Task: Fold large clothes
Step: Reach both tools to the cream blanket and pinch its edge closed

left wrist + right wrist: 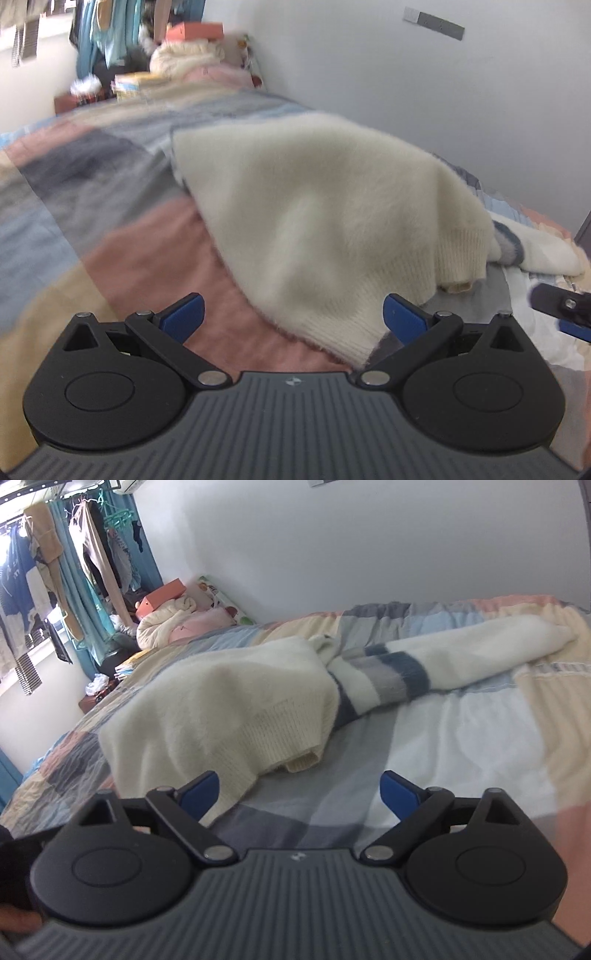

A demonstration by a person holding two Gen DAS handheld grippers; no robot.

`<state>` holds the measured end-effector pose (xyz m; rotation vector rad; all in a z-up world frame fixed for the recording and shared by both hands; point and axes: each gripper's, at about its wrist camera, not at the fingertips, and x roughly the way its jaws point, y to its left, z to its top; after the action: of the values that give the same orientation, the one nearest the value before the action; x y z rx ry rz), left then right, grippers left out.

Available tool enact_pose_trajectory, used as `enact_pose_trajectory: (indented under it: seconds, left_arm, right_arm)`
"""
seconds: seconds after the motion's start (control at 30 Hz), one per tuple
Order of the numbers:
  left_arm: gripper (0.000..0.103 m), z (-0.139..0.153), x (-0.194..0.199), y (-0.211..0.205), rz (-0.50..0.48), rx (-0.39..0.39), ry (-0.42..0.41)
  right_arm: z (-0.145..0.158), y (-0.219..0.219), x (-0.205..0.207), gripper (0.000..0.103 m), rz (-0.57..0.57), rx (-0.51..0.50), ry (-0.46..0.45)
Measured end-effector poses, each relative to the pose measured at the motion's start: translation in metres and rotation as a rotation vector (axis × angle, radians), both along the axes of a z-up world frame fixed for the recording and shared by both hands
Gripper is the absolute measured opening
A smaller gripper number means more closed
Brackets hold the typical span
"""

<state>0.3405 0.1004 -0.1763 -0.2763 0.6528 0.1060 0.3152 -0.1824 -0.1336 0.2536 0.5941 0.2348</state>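
Observation:
A fluffy cream sweater (314, 221) lies crumpled on the patchwork bedspread (129, 258). Its ribbed hem corner reaches down between the fingers of my left gripper (293, 317), which is open; the blue pads do not press on the knit. In the right wrist view the same sweater (221, 701) lies ahead and left, one sleeve with grey and blue stripes (399, 672) stretched out to the right. My right gripper (299, 794) is open over bare bedspread, its left pad just beside the hem. The tip of the right gripper (565, 310) shows at the edge of the left wrist view.
A white wall (332, 554) runs along the far side of the bed. At the bed's head sit a cream bundle and pink pillow (177, 624) with an orange box (159, 598). Clothes hang on a rail (74, 554) by the window at left.

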Motion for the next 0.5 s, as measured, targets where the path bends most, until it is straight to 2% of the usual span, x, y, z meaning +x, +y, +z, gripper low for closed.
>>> enact_pose_trajectory:
  seconds: [0.13,0.3,0.4,0.43,0.5]
  left_arm:
    - [0.103,-0.031,0.021,0.011,-0.008,-0.123,0.012]
    - [0.103,-0.042,0.034,0.002,-0.075,-0.093,-0.033]
    - [0.102,-0.05,0.04,0.001,-0.067,-0.093,-0.038]
    - [0.099,-0.052,0.041,0.0,-0.064,-0.086,-0.043]
    - [0.098,-0.052,0.041,-0.001,-0.063,-0.074,-0.049]
  right_arm:
    - [-0.025,0.006,0.035,0.078,0.004,0.003,0.025]
    - [-0.041,0.004,0.075,0.07,0.014,0.036,0.037]
    - [-0.041,0.012,0.087,0.066,0.032,-0.02,0.01]
    - [-0.041,0.013,0.09,0.054,0.05,-0.01,0.014]
    - [-0.041,0.015,0.091,0.041,0.08,0.03,0.025]
